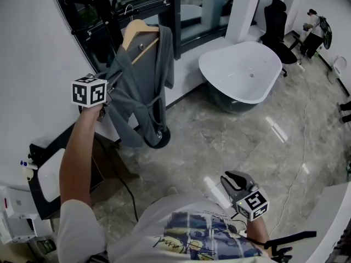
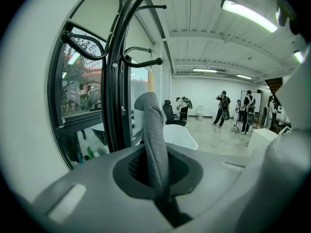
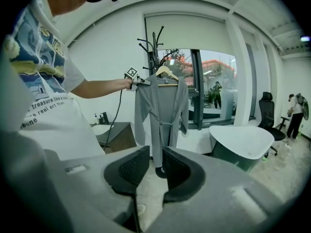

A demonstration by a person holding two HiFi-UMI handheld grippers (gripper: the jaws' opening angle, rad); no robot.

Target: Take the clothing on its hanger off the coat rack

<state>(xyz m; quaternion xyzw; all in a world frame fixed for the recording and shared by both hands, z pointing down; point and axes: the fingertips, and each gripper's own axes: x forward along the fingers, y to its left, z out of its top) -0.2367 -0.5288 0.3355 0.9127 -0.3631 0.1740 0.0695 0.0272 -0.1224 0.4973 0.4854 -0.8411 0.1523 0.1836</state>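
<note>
- Robe (image 1: 140,92), grey, hangs on a wooden hanger (image 1: 141,26) at 11 o'clock in the head view, beside the black rack (image 2: 116,81).
- Left tongs (image 2: 156,176) are pressed together, pinching a fold of the robe's cloth near its shoulder.
- Right tongs (image 3: 151,171) are spread with nothing between them, low at 5 o'clock, well apart from the robe.

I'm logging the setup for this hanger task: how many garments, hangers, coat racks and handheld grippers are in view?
Garments: 1, the grey fabric robe
Hangers: 1, the light wooden clothes hanger
Coat racks: 1, the black metal coat rack
Grippers: 2, left gripper and right gripper
Total: 5
</note>
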